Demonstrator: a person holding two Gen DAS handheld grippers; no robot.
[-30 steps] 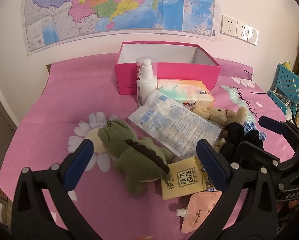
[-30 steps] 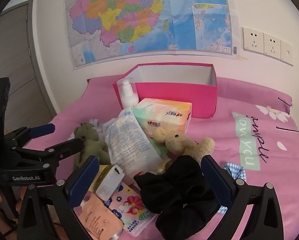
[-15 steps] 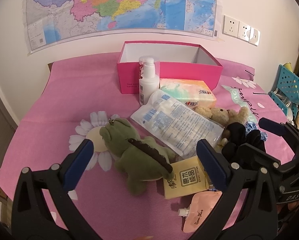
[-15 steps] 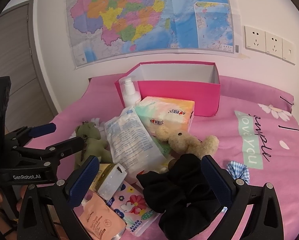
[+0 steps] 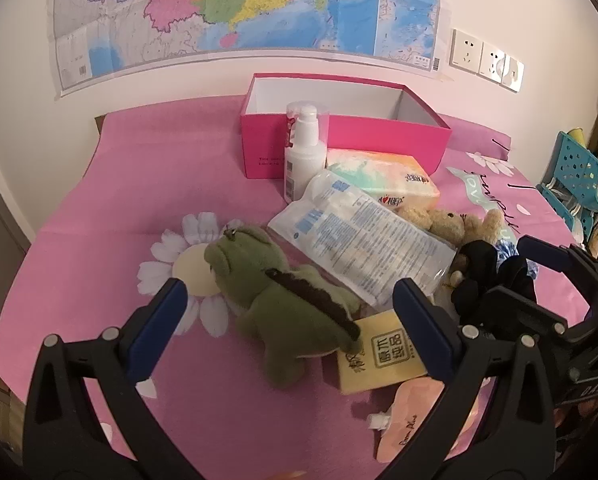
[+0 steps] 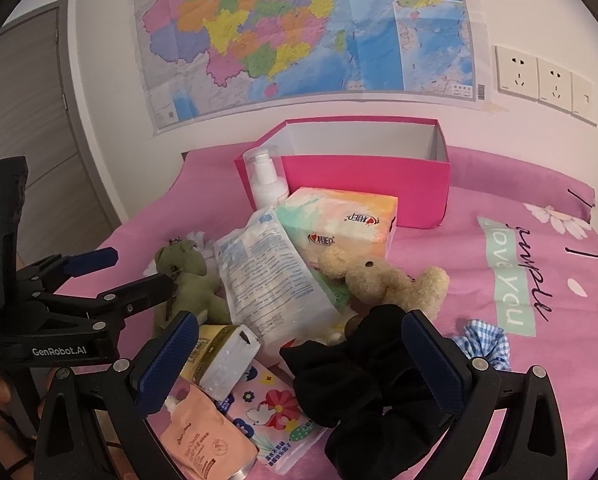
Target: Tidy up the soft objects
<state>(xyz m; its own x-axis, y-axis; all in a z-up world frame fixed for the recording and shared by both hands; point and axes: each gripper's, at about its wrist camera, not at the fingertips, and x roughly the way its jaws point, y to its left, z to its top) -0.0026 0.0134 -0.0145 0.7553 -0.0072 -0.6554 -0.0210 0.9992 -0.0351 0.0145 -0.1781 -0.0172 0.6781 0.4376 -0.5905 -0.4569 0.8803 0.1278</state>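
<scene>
A green plush dinosaur point(image 5: 287, 300) lies on the pink cloth between the wide-open jaws of my left gripper point(image 5: 291, 320), which is empty above it. It also shows in the right wrist view point(image 6: 191, 280). A black scrunchie point(image 6: 363, 384) lies between the open jaws of my right gripper point(image 6: 299, 360), also empty. A beige teddy bear point(image 6: 383, 280) lies behind the scrunchie, and a blue checked scrunchie point(image 6: 485, 340) lies to its right. An open pink box point(image 5: 343, 136) stands at the back, its inside white.
A white pump bottle point(image 5: 305, 148), a tissue pack point(image 5: 383, 180) and a clear plastic packet point(image 5: 359, 244) lie in front of the box. A yellow sachet point(image 5: 379, 356), a peach pouch point(image 6: 203, 436) and a floral tissue pack point(image 6: 275, 412) lie near me. A blue rack point(image 5: 575, 176) stands right.
Both grippers have moved a little forward and lower toward the pile; the objects look slightly larger. Nothing on the cloth has moved and both stay open.
</scene>
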